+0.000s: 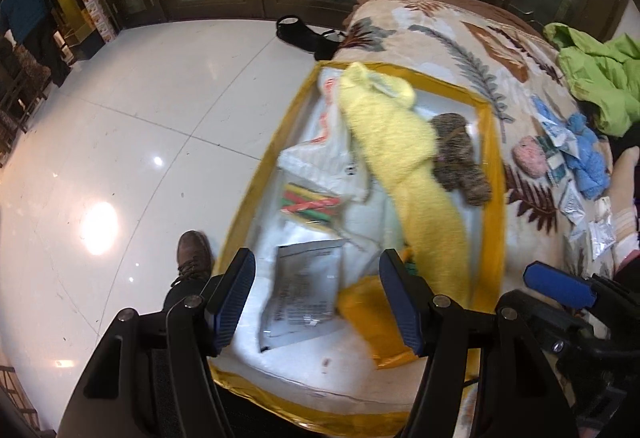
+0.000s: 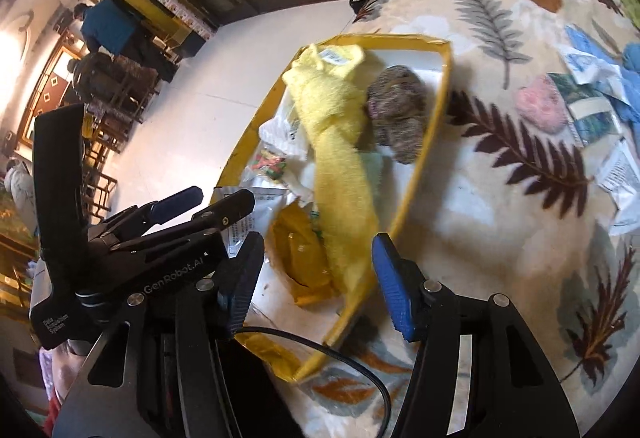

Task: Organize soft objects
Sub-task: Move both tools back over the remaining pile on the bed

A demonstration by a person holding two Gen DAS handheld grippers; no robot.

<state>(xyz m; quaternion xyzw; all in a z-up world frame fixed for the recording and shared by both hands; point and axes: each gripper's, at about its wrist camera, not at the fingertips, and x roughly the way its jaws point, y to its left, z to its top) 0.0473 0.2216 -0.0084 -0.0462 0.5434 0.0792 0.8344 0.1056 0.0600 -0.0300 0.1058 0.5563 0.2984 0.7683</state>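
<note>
A yellow-rimmed storage box point(image 1: 494, 166) point(image 2: 432, 126) lies open on a leaf-patterned blanket point(image 2: 520, 198). Inside it a long fluffy yellow garment point(image 1: 400, 142) point(image 2: 340, 158) stretches lengthwise, with a brown speckled fuzzy piece point(image 1: 456, 154) point(image 2: 400, 114) beside it. Plastic packets point(image 1: 304, 294) and a folded orange bag point(image 2: 300, 258) lie underneath. My left gripper point(image 1: 316, 278) hovers open over the box's near end, holding nothing. My right gripper point(image 2: 318, 262) is open above the near right rim; the garment's end lies below its jaws, not pinched. A pink fuzzy ball point(image 1: 529, 155) point(image 2: 540, 108) and a blue fuzzy item point(image 1: 588, 154) rest on the blanket.
Paper and foil packets point(image 2: 592, 110) are scattered on the blanket by the pink ball. A green jacket point(image 1: 600, 78) lies at the far right. White tiled floor point(image 1: 140, 118) lies left of the box, with a brown shoe point(image 1: 195, 254) and black shoes point(image 1: 296, 30). People point(image 2: 108, 26) stand far back.
</note>
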